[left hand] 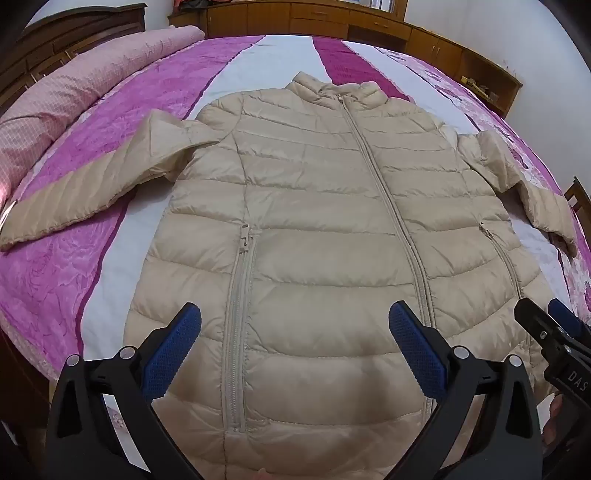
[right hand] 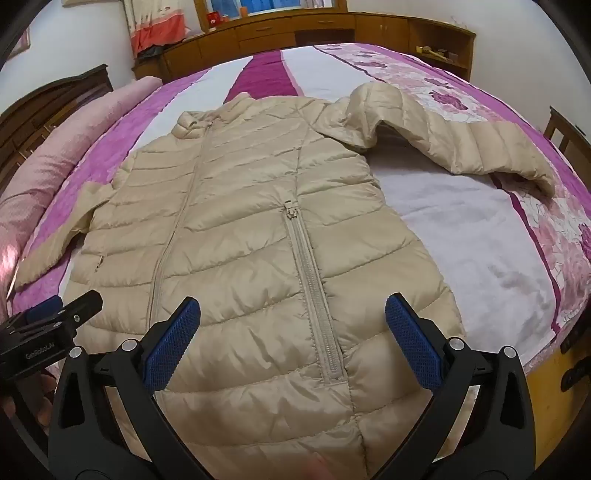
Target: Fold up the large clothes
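Nearest each camera, both grippers hang over the hem end of the jacket with nothing between their blue pads. The left gripper point(left hand: 294, 328) is spread wide above the lower front, straddling the left pocket zipper point(left hand: 236, 332); the right gripper point(right hand: 292, 325) is equally released, over the other pocket zipper point(right hand: 310, 284). Neither touches fabric as far as I can tell.

Beyond them the beige puffer jacket point(left hand: 314, 206) lies face up and zipped on the bed point(left hand: 110, 306), hem toward the grippers, collar point(left hand: 332, 88) far away. Judging from this, folding has not begun: the body is flat and both sleeves are out to the sides. All folds are left, probably sleeves inward first, then the body.

The 2 views differ at the sides. From the left wrist, the left sleeve point(left hand: 92, 192) runs long and flat to its cuff, and a rolled pink quilt point(left hand: 74, 88) lies past it. From the right wrist, the right sleeve point(right hand: 461, 144) shows fully, humped at the shoulder with a hollow beneath, which the left view barely shows. Farthest back stands a wooden cabinet point(right hand: 295, 31).
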Demonstrator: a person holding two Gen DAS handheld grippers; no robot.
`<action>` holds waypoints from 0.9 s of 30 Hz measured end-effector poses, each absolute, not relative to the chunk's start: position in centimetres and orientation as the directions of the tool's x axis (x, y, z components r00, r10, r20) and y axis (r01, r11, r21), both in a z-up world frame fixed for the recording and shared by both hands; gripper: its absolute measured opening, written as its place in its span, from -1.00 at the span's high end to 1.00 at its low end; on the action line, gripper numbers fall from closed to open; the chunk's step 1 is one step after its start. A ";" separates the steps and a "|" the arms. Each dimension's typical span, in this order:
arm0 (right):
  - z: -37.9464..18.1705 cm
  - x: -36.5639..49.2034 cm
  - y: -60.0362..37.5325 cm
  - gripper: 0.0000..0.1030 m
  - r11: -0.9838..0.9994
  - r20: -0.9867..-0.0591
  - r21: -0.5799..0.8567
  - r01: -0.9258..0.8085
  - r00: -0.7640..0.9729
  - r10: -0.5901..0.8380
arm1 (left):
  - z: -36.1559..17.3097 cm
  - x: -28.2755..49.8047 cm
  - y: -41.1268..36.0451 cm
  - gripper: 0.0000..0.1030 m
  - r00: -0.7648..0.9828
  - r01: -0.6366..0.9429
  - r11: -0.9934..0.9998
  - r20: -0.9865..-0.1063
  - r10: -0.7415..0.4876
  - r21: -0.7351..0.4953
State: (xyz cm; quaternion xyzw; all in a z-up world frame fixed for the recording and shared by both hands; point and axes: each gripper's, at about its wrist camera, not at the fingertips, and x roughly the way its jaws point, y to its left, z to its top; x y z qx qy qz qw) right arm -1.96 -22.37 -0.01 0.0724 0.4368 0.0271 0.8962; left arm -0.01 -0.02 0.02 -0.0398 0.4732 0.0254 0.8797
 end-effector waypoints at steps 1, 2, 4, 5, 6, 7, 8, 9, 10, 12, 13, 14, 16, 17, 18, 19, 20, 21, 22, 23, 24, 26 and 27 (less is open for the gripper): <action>0.0 -2.0 -22.3 -0.93 0.988 -0.778 0.153 0.014 0.619 0.111 | 0.0 0.0 0.0 -0.90 0.552 -0.084 0.996 -0.834 0.011 -0.042; 0.0 -2.0 -22.3 -0.93 0.989 -0.777 0.146 0.017 0.621 0.105 | 0.0 0.0 -0.1 -0.90 0.552 -0.085 0.996 -0.834 0.015 -0.038; -0.1 -2.0 -22.3 -0.93 0.989 -0.779 0.147 0.021 0.619 0.102 | 0.1 -0.1 -0.1 -0.90 0.552 -0.088 0.996 -0.833 0.022 -0.032; -0.1 -2.0 -22.2 -0.93 0.989 -0.781 0.146 0.022 0.617 0.101 | 0.1 -0.1 -0.2 -0.90 0.552 -0.089 0.996 -0.833 0.025 -0.029; -0.1 -2.0 -22.3 -0.93 0.989 -0.782 0.144 0.023 0.615 0.099 | 0.1 -0.1 -0.3 -0.90 0.552 -0.089 0.996 -0.833 0.027 -0.026; -0.2 -2.1 -22.5 -0.93 0.990 -0.783 0.142 0.026 0.614 0.097 | 0.1 -0.1 -0.4 -0.90 0.552 -0.089 0.996 -0.833 0.029 -0.024; -0.1 -1.8 -22.8 -0.93 0.989 -0.785 0.143 0.030 0.612 0.095 | 0.1 -0.2 -0.5 -0.90 0.553 -0.089 0.996 -0.833 0.031 -0.022; -0.1 -1.8 -22.8 -0.93 0.990 -0.785 0.141 0.032 0.613 0.092 | 0.2 -0.3 -0.7 -0.90 0.553 -0.088 0.996 -0.832 0.032 -0.021; -0.1 -1.8 -23.0 -0.93 0.990 -0.784 0.139 0.033 0.614 0.090 | -0.3 0.0 0.0 -0.90 0.544 -0.089 0.995 -0.839 0.006 -0.051; -0.1 -1.9 -23.0 -0.93 0.990 -0.781 0.134 0.034 0.618 0.084 | -0.4 -0.1 0.1 -0.90 0.544 -0.089 0.995 -0.839 0.003 -0.053; 0.0 -1.9 -23.0 -0.93 0.991 -0.781 0.130 0.034 0.619 0.081 | -0.4 -0.1 0.1 -0.90 0.544 -0.087 0.995 -0.839 0.001 -0.055; 0.2 -2.0 -22.9 -0.93 0.991 -0.781 0.129 0.039 0.620 0.077 | -0.4 -0.1 0.1 -0.90 0.544 -0.086 0.995 -0.839 0.001 -0.055; 0.2 -2.0 -23.1 -0.93 0.991 -0.781 0.128 0.041 0.620 0.075 | -0.3 -0.2 0.2 -0.90 0.546 -0.087 0.995 -0.838 0.002 -0.054; 0.2 -1.9 -23.1 -0.93 0.991 -0.782 0.129 0.043 0.619 0.075 | -0.3 -0.2 0.3 -0.90 0.548 -0.088 0.995 -0.836 0.003 -0.055; 0.2 -1.9 -23.2 -0.93 0.991 -0.782 0.130 0.044 0.618 0.075 | -0.2 0.4 0.2 -0.90 0.545 -0.095 0.994 -0.839 0.008 -0.052; 0.3 -1.9 -23.2 -0.93 0.990 -0.782 0.130 0.045 0.619 0.075 | -0.2 0.4 0.2 -0.90 0.545 -0.096 0.994 -0.838 0.009 -0.052; 0.3 -1.9 -23.3 -0.93 0.990 -0.782 0.130 0.048 0.619 0.073 | -0.2 0.4 0.2 -0.90 0.546 -0.098 0.994 -0.838 0.011 -0.051; 0.3 -1.9 -23.3 -0.93 0.990 -0.782 0.131 0.049 0.619 0.072 | -0.3 0.4 0.3 -0.90 0.546 -0.099 0.994 -0.838 0.012 -0.050; 0.4 -1.8 -23.4 -0.93 0.990 -0.782 0.131 0.050 0.619 0.073 | -0.3 0.5 0.3 -0.90 0.544 -0.100 0.994 -0.839 0.013 -0.049; 0.4 -1.8 -23.4 -0.93 0.990 -0.782 0.132 0.050 0.619 0.073 | -0.4 0.5 0.4 -0.90 0.543 -0.100 0.994 -0.839 0.013 -0.049; 0.4 -1.8 -23.4 -0.93 0.990 -0.782 0.131 0.051 0.619 0.072 | -0.2 0.5 0.2 -0.90 0.542 -0.099 0.994 -0.840 0.014 -0.048; 0.4 -1.9 -23.5 -0.93 0.990 -0.780 0.133 0.052 0.621 0.072 | -0.2 0.5 0.1 -0.90 0.542 -0.098 0.994 -0.840 0.012 -0.049; 0.5 -1.9 -23.5 -0.93 0.990 -0.780 0.133 0.053 0.621 0.071 | -0.2 0.5 0.1 -0.90 0.542 -0.096 0.994 -0.840 0.012 -0.047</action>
